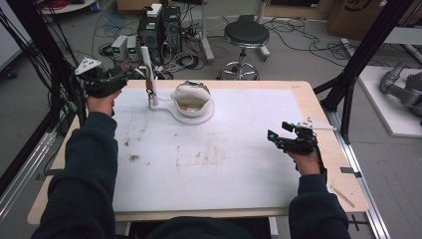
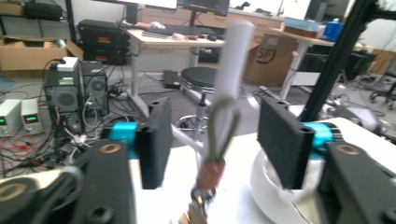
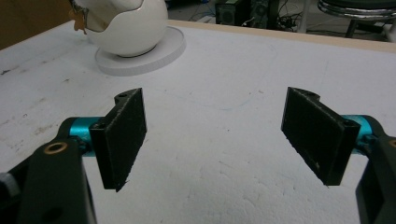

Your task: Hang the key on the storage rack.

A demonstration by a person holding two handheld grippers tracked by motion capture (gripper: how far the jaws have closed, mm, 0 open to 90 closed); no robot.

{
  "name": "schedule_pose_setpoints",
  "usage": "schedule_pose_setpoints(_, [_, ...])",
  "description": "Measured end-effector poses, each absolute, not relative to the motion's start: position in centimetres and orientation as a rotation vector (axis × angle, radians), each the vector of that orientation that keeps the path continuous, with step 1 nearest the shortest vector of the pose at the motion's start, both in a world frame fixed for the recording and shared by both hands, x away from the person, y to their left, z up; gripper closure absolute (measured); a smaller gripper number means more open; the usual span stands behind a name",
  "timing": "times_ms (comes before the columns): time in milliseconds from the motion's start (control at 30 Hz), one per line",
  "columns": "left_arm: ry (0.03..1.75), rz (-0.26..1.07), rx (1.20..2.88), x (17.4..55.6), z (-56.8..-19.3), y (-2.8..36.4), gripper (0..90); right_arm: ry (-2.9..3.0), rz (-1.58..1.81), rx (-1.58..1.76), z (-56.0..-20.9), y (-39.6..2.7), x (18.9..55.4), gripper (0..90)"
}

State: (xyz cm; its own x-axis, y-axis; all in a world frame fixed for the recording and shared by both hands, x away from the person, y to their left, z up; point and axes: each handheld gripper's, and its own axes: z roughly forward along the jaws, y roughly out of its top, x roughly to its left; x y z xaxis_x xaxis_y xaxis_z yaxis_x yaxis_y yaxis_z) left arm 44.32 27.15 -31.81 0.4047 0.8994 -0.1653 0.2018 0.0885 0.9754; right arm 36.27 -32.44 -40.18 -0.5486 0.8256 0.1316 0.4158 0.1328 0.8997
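Two hand-held grippers (image 1: 130, 74) (image 1: 272, 137), one key loop (image 2: 219, 130)

Black stool (image 1: 246, 35) on cable-strewn floor (image 1: 293, 59)

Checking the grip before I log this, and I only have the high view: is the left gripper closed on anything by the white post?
Observer: No. In the left gripper view, the left gripper has its jaws open. An olive cord loop hangs between them and touches neither.
Operator: What is the loop on?
Observer: It hangs in front of the white post; where it attaches is too blurred to tell. A brownish tag dangles below it.
Operator: Right side?
Observer: The right gripper has its jaws open with nothing between them, over the bare table. The white egg-shaped bowl is farther off.
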Motion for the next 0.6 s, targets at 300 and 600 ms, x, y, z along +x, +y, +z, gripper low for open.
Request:
schedule_pose_setpoints(300, [0.970,0.714,1.451,38.6,-34.4,26.3,21.8,2.022,1.381,1.167,-40.0,-32.2,36.3,22.2])
schedule_pose_setpoints(600, [0.934,0.667,1.556,34.9,-37.4,24.5,20.6,2.035,1.259,1.104,-39.8,-32.0,36.2,21.7])
